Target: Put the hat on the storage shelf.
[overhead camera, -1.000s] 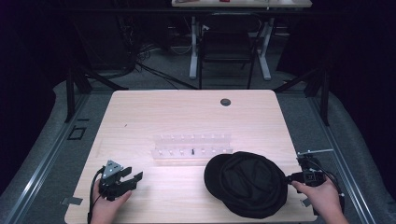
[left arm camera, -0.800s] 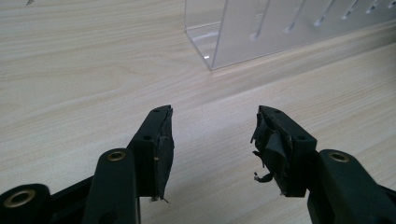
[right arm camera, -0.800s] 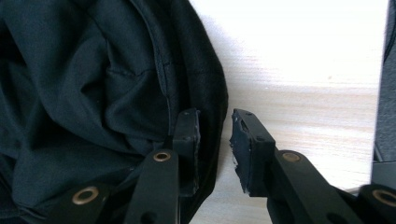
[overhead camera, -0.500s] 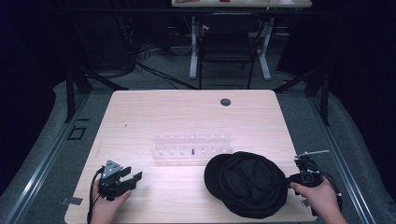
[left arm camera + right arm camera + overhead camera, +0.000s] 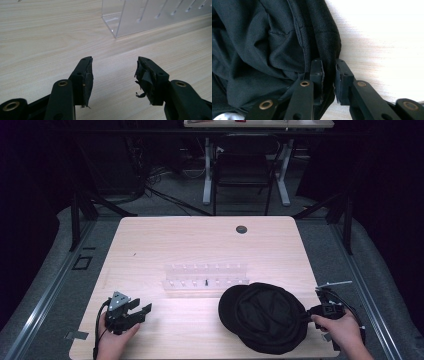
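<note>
A black cloth hat (image 5: 265,316) lies crumpled on the near right of the wooden table (image 5: 200,250). My right gripper (image 5: 306,314) is at the hat's right edge, shut on its rim. In the right gripper view the dark fabric (image 5: 267,47) is pinched between the two jaws of the right gripper (image 5: 329,75). My left gripper (image 5: 141,309) rests near the front left of the table, open. The left gripper (image 5: 113,71) has nothing between its jaws, just bare wood.
A clear acrylic rack (image 5: 206,276) with a row of slots stands mid-table just behind the hat; its corner (image 5: 120,22) lies ahead of the left jaws. A round cable hole (image 5: 241,229) sits near the far edge. Chair and desk legs stand beyond the table.
The right hand and gripper have shifted slightly at the hat's right edge. The left gripper has stayed where it was.
</note>
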Available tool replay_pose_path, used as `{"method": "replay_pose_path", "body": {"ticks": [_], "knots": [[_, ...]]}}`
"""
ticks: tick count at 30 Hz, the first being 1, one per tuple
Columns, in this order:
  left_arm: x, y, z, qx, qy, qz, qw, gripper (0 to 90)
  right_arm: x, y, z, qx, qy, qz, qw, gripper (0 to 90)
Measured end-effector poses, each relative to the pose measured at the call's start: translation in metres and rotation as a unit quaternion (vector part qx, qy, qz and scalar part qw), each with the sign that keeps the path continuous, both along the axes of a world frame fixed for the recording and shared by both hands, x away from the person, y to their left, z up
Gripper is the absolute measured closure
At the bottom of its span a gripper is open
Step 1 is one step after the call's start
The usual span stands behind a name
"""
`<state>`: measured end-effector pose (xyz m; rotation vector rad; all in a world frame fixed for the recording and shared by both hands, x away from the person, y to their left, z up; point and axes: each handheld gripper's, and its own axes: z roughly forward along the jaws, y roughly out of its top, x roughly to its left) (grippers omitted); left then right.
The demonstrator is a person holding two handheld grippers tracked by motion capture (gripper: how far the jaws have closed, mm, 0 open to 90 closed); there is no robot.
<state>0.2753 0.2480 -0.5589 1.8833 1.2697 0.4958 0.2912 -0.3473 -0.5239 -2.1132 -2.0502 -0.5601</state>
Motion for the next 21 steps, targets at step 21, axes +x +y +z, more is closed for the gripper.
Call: {"method": "replay_pose_path", "body": {"ticks": [21], "knots": [[-0.0002,0.0007,0.0002,0.0,0.001,0.0,1.0,47.2,-0.0012,-0.0052,0.0042,0.039,-0.005,-0.007,0.9992,86.2]]}}
